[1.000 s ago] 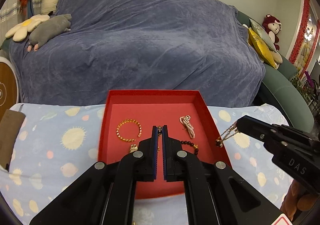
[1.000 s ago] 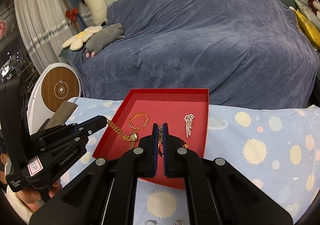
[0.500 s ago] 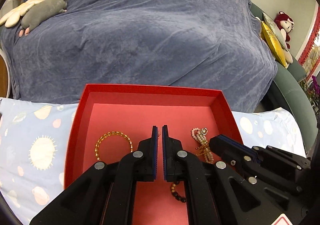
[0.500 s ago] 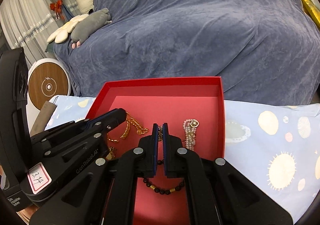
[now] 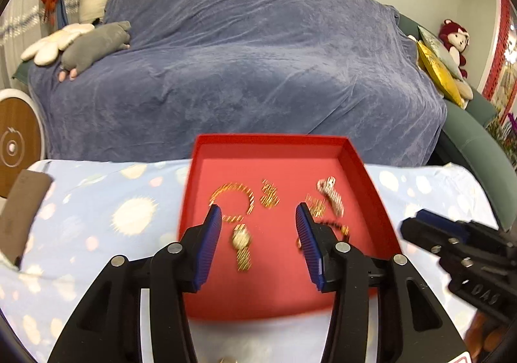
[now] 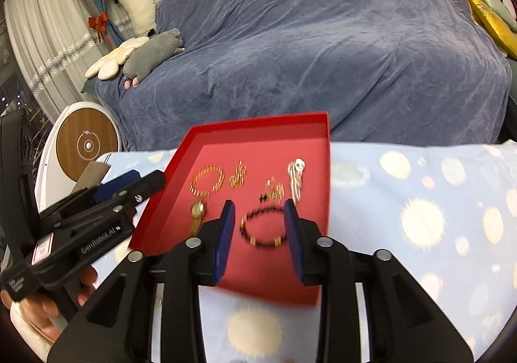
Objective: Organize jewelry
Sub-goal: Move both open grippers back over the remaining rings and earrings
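Left hand-held gripper (image 5: pixel 258 217) and right hand-held gripper (image 6: pixel 257 211) both stand wide open over the near part of the red tray (image 5: pixel 284 298), holding nothing. In the tray on the tabletop (image 5: pixel 97 217) lie a gold bangle (image 6: pixel 207 181), gold watch (image 5: pixel 241 245), black bead bracelet (image 6: pixel 262 230) and pearl piece (image 6: pixel 295 177), all apart and motion-blurred.

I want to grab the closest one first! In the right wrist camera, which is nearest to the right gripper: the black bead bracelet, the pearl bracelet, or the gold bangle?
1. Black bead bracelet: right between the right gripper fingers.
2. Pearl bracelet: farther back, on the right side of the red tray.
3. Gold bangle: back left in the tray, slightly farther; nearly level with the pearls.
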Demonstrator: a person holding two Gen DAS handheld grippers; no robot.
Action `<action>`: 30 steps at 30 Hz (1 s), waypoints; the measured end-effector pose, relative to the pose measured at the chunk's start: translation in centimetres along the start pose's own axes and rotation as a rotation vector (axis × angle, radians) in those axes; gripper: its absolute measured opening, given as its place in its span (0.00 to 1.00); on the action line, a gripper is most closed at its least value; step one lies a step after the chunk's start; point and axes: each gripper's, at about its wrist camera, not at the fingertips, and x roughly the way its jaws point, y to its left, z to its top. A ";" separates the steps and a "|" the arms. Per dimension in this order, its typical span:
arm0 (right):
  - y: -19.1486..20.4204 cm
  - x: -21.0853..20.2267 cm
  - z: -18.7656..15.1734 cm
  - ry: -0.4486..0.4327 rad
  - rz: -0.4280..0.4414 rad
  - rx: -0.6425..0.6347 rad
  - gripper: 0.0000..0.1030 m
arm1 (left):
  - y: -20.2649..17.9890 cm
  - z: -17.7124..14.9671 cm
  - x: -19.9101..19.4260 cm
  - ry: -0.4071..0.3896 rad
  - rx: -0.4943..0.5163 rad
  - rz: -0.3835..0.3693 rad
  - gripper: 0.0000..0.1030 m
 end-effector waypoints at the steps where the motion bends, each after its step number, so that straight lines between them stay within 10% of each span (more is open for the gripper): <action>1: 0.2 -1.1 -1.1 0.002 -0.003 -0.003 0.32 | 0.0 -0.8 -0.9 0.001 0.012 0.016 0.47; 13: 1.4 -4.8 -11.5 0.040 -0.069 -0.020 0.42 | 2.4 -10.6 -5.9 0.089 -0.030 0.073 0.56; 30: 2.1 -1.2 -14.1 0.151 -0.058 -0.039 0.43 | 3.5 -13.9 -4.0 0.149 -0.003 0.117 0.60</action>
